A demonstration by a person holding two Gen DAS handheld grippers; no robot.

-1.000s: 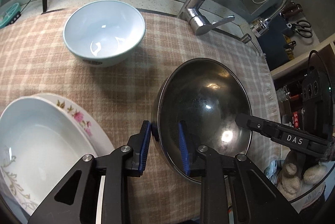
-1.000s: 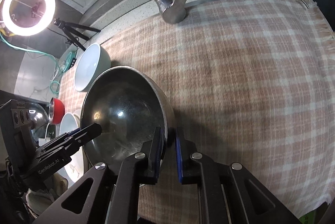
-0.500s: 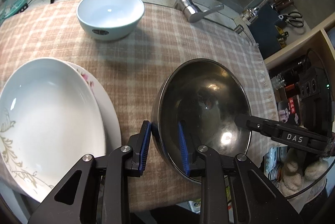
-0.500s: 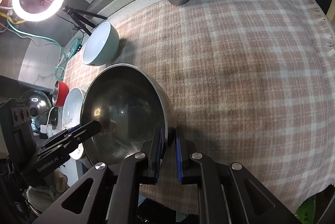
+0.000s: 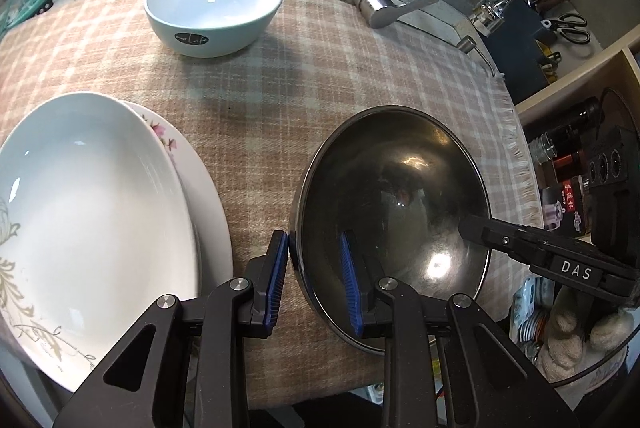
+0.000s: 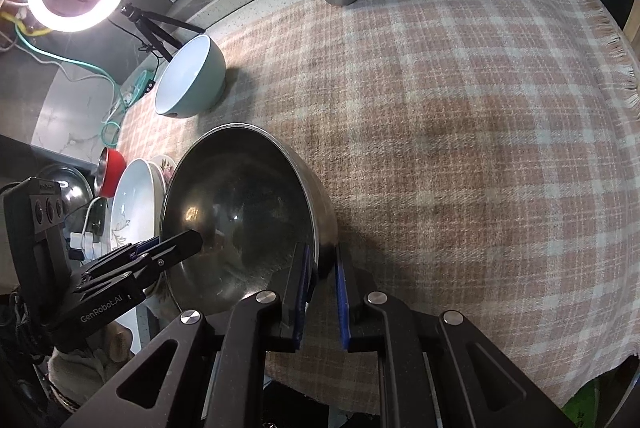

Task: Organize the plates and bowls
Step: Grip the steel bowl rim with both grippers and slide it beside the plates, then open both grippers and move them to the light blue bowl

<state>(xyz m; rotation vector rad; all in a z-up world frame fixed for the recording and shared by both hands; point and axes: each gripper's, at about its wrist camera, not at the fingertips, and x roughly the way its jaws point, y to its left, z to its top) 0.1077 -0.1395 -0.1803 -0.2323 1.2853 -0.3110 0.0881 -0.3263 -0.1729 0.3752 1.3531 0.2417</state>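
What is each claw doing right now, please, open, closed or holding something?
Left claw: closed on the near rim of the steel bowl.
Right claw: closed on the same steel bowl's opposite rim.

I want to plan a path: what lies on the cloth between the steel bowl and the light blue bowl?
Nothing: in the left wrist view only bare plaid cloth lies between the steel bowl and the light blue bowl.

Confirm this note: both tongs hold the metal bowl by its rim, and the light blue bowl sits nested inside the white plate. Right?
Not quite. Both the left tongs and right tongs do grip the metal bowl at its rim, but the light blue bowl stands alone on the checked cloth, apart from the white plate. The left wrist view shows it.
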